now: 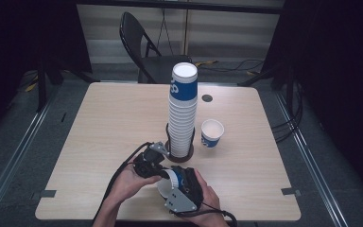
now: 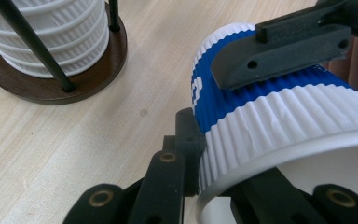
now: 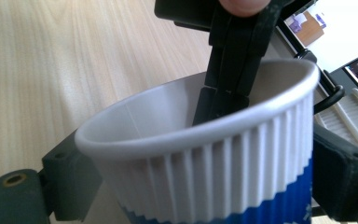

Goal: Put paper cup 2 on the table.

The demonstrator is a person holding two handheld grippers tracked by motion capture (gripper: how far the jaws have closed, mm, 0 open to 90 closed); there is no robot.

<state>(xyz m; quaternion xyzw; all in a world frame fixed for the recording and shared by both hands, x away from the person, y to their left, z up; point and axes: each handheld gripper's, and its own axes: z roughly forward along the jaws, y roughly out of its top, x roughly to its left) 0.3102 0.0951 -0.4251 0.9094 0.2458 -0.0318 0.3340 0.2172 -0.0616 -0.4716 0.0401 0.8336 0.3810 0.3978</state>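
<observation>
A white and blue ribbed paper cup (image 1: 169, 181) is held on its side between both grippers, just above the table's front edge. My right gripper (image 3: 205, 186) is shut on the cup (image 3: 168, 172), one jaw on each side of its body. My left gripper (image 2: 214, 158) is shut on the wall of the cup (image 2: 279, 121) at the rim, with one jaw outside and one inside. In the high view the left gripper (image 1: 150, 163) sits left of the cup and the right gripper (image 1: 185, 190) to its right.
A tall stack of matching cups (image 1: 183, 109) stands in a round wooden holder with black rods (image 2: 74, 84) at the table's middle. One upright cup (image 1: 212, 133) stands to the stack's right. A black chair (image 1: 146, 52) is beyond the wooden table (image 1: 108, 118).
</observation>
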